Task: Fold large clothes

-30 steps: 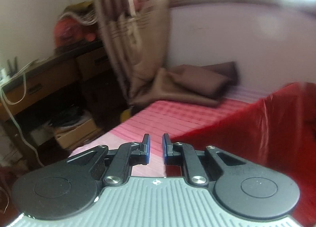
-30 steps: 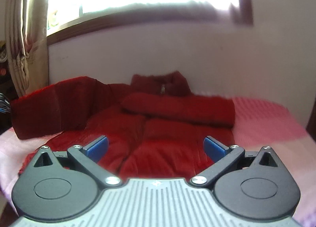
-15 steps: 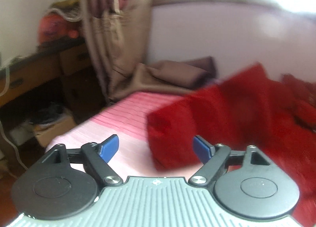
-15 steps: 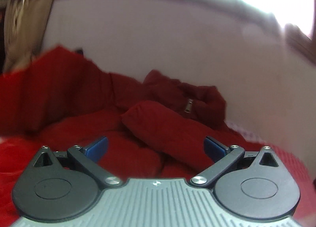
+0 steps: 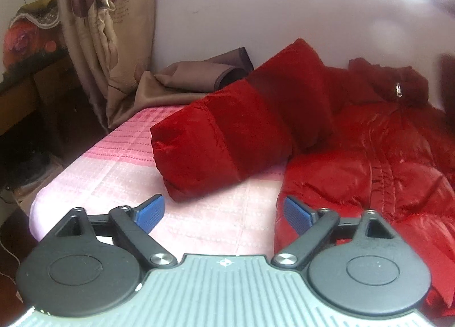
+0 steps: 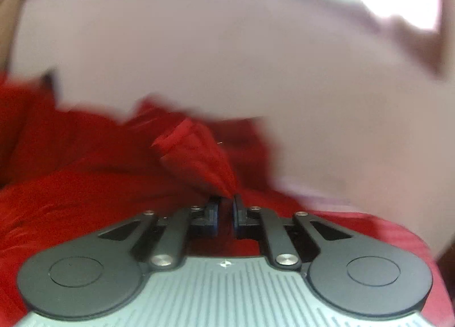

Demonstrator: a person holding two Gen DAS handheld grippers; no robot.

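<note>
Jacket [image 5: 369,150] on bed [image 5: 119,173], curtain [image 5: 108,28] at left

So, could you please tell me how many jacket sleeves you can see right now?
2: one sleeve lies across the pink bedspread; the other is pinched in the right gripper.

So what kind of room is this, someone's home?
Most likely a bedroom at home: a bed with a pink quilted cover against the wall, a patterned curtain beside a bright window, and a red jacket spread out on the bed.
</note>
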